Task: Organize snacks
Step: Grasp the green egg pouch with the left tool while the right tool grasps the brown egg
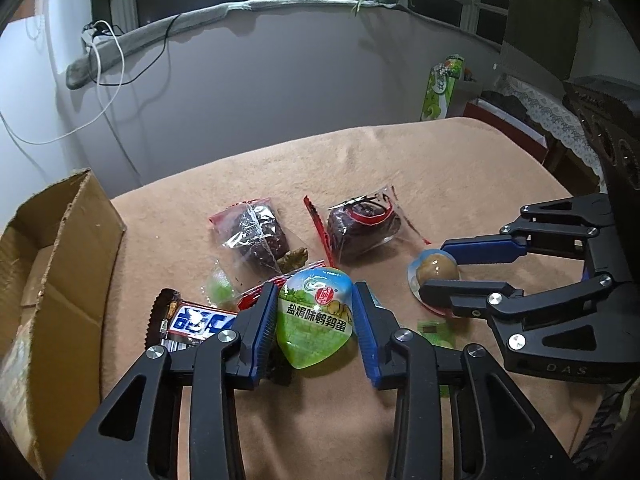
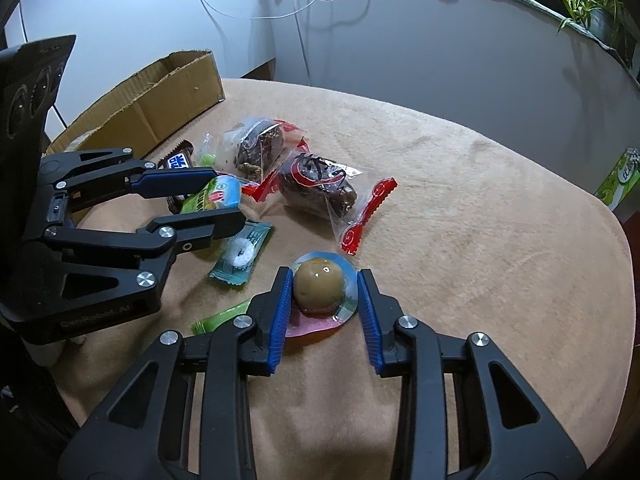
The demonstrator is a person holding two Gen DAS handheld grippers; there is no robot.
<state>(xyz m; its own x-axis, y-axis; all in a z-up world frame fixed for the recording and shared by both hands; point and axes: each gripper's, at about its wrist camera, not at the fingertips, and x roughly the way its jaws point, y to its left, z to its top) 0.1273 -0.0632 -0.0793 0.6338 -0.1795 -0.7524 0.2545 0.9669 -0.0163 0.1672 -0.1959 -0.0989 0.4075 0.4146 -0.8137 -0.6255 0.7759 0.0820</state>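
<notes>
Down on the tan blanket-covered table [image 2: 480,220], the left gripper [image 1: 315,316] brackets a green heart-shaped quail-egg packet [image 1: 315,318], jaws parted with small gaps either side. Likewise, the right gripper [image 2: 325,296] straddles a clear-wrapped brown egg [image 2: 319,287], jaws open, apparently not pinching.

Both wrist views look down closely, sharing the snack pile [image 1: 280,248].
</notes>
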